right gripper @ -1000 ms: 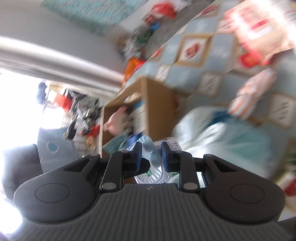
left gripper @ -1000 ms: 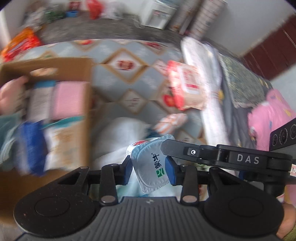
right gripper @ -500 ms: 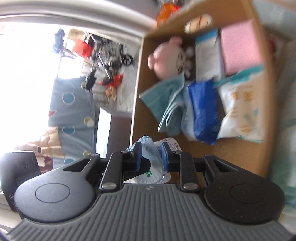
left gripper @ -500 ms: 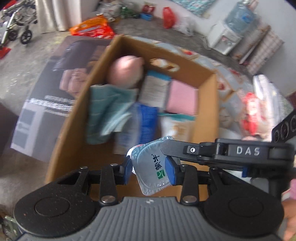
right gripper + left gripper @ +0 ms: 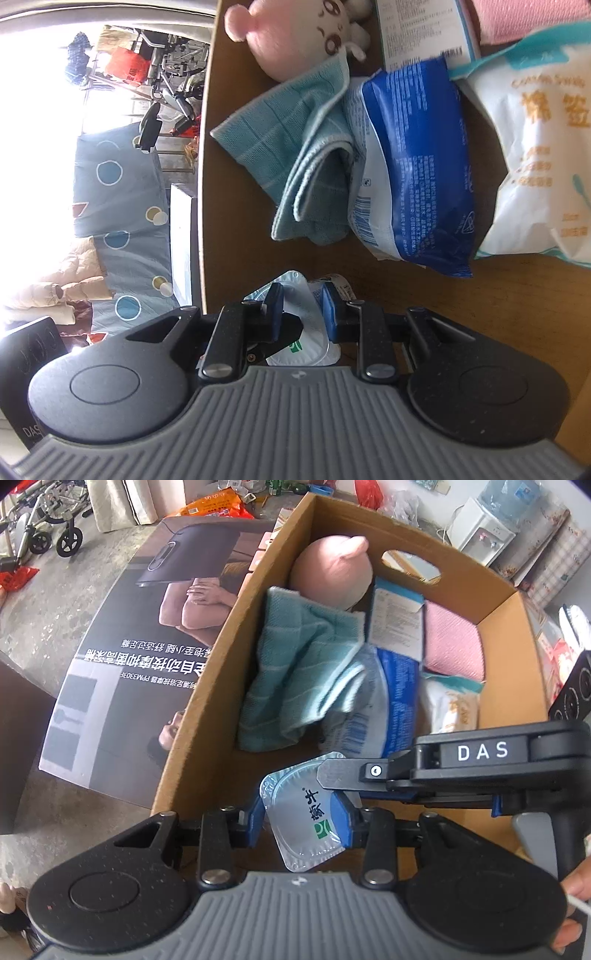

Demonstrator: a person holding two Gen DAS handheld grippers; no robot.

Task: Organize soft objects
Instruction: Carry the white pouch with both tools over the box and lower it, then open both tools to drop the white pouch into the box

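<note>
A soft silvery pouch with a green logo (image 5: 306, 823) is held by both grippers over the near, bare end of a cardboard box (image 5: 199, 716). My left gripper (image 5: 301, 819) is shut on it. My right gripper (image 5: 301, 314) is shut on it too, its body crossing the left wrist view (image 5: 480, 764). The pouch also shows in the right wrist view (image 5: 306, 350). In the box lie a pink plush toy (image 5: 332, 572), a teal towel (image 5: 295, 672), a blue packet (image 5: 391, 701), a white packet (image 5: 535, 155) and a pink cloth (image 5: 454, 646).
A flat printed carton (image 5: 140, 657) lies on the concrete floor left of the box. An orange bag (image 5: 214, 507) and a wheelchair (image 5: 44, 528) stand further back. A white water dispenser (image 5: 484, 531) is at the far right.
Both grippers carried the pouch from over the patterned mat to above the box, then lower and closer over its near end. Both grips are unchanged.
</note>
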